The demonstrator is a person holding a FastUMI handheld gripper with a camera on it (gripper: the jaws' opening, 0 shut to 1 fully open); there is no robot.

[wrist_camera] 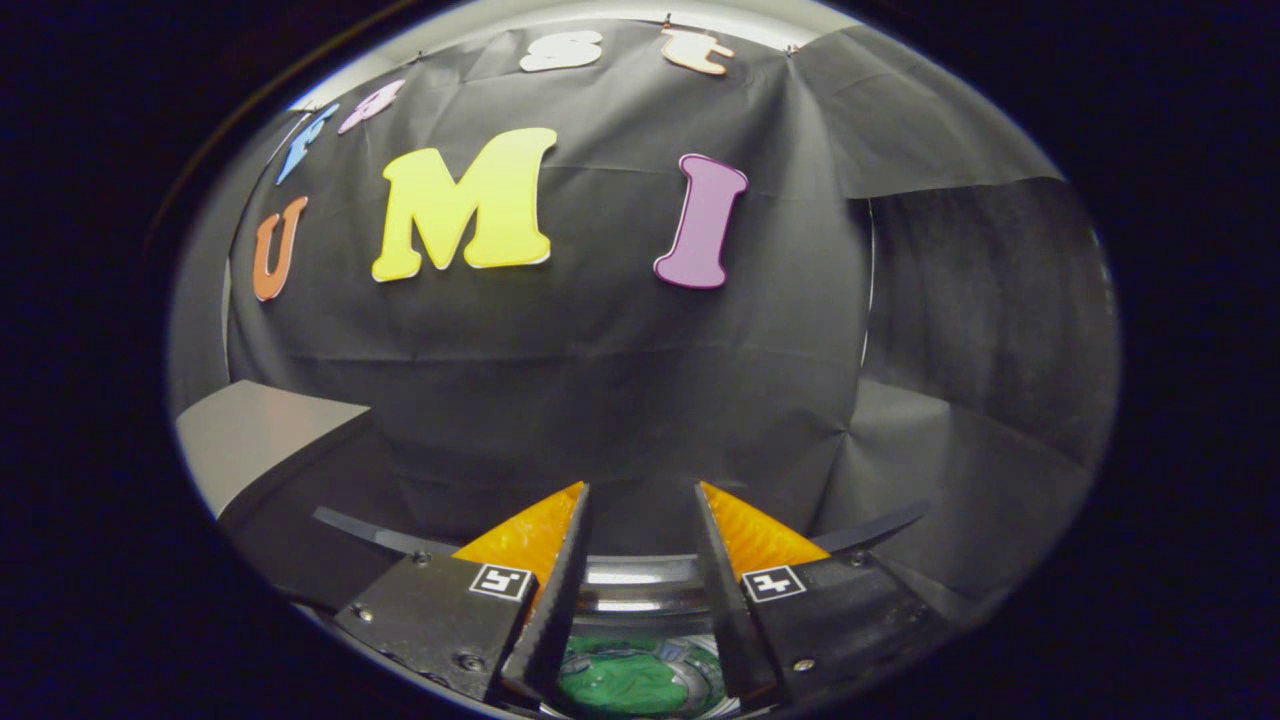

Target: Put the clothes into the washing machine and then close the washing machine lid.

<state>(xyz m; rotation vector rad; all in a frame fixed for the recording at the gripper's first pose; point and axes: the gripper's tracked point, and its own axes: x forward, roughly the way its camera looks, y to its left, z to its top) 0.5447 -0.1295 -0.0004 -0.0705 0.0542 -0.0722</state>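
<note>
My gripper (641,487) is open, its two fingers apart with nothing held between them, pointing at the black cloth wall. Low between the fingers lies the washing machine's round opening with a shiny metal rim (640,590). Green clothes (620,685) lie crumpled inside the drum, below and behind the fingertips. A thin dark curved edge (350,528) of the machine shows to the left of the fingers, and its other end (885,525) to the right. I cannot tell from here how the lid stands.
A grey flat surface (260,440) juts in at the left, level with the fingers. The black cloth wall (620,380) hangs close beyond the fingertips and folds round to the right.
</note>
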